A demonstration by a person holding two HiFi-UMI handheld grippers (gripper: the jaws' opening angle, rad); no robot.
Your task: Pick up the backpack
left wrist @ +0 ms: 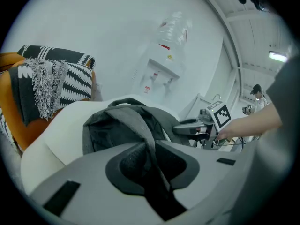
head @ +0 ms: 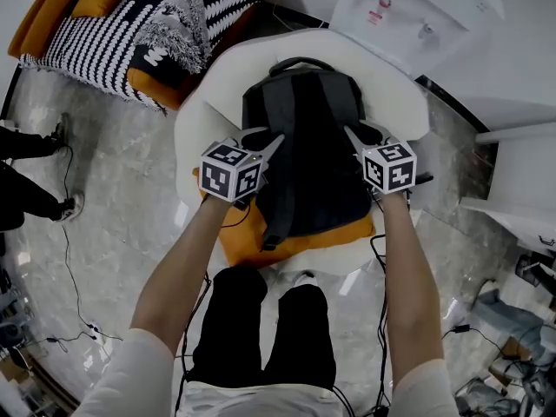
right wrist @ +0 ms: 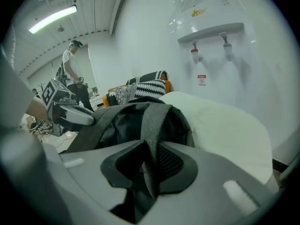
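Note:
A dark grey backpack [head: 304, 146] lies on a round white armchair [head: 200, 111], its top handle at the far side. My left gripper [head: 276, 139] is at the backpack's left shoulder and my right gripper [head: 350, 133] at its right shoulder. In the left gripper view a grey shoulder strap [left wrist: 140, 125] runs down between the jaws of the left gripper [left wrist: 152, 149], which pinch it. The right gripper view shows the other strap [right wrist: 154, 125] clamped the same way in the right gripper [right wrist: 149, 149]. The backpack's body [left wrist: 108, 130] rests on the seat.
An orange cushion [head: 252, 241] lies under the backpack at the chair's front. A water dispenser [head: 408, 16] stands behind the chair. A sofa with a striped blanket [head: 130, 24] is at the back left, someone's legs [head: 26, 146] at the far left, and cables [head: 74, 294] cross the floor.

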